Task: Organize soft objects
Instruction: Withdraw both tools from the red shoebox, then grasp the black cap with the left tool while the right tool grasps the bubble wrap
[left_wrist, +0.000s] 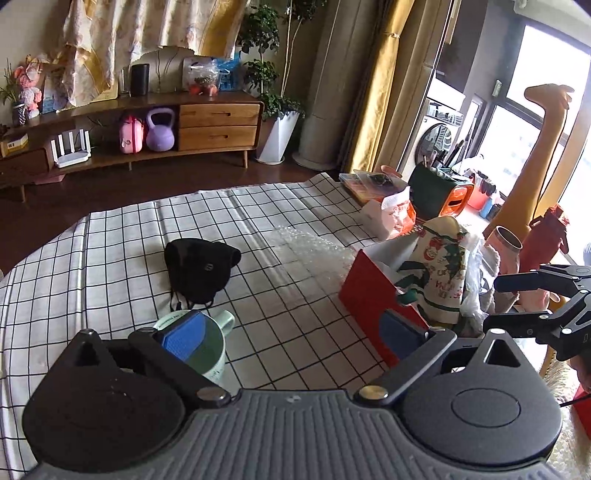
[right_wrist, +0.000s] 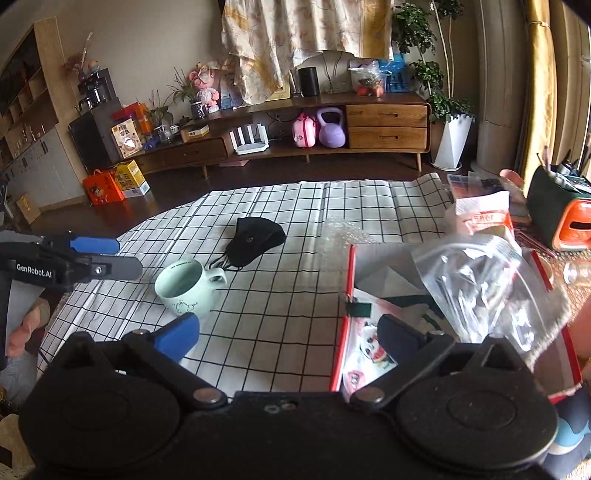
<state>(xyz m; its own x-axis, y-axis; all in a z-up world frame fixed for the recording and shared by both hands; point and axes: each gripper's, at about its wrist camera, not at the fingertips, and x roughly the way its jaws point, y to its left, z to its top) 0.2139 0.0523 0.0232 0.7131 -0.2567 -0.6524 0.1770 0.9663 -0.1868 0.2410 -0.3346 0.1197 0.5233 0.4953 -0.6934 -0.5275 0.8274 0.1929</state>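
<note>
A black face mask (left_wrist: 201, 269) lies on the checked tablecloth (left_wrist: 122, 240), also in the right wrist view (right_wrist: 256, 238). A red box (left_wrist: 373, 295) at the right holds a printed cloth bag (left_wrist: 441, 273) and a clear plastic zip bag (right_wrist: 484, 291); the box also shows in the right wrist view (right_wrist: 341, 332). A sheet of bubble wrap (left_wrist: 314, 251) lies beside the box. My left gripper (left_wrist: 295, 332) is open and empty, low over the cloth between mug and box. My right gripper (right_wrist: 288, 336) is open and empty at the box's left edge.
A pale green mug (right_wrist: 184, 286) stands near the mask, under my left finger in the left wrist view (left_wrist: 207, 347). Tissue pack (right_wrist: 484, 214), a green and orange case (right_wrist: 561, 210), a pink cup (left_wrist: 508, 243) and a red bottle (left_wrist: 546, 240) crowd the right side.
</note>
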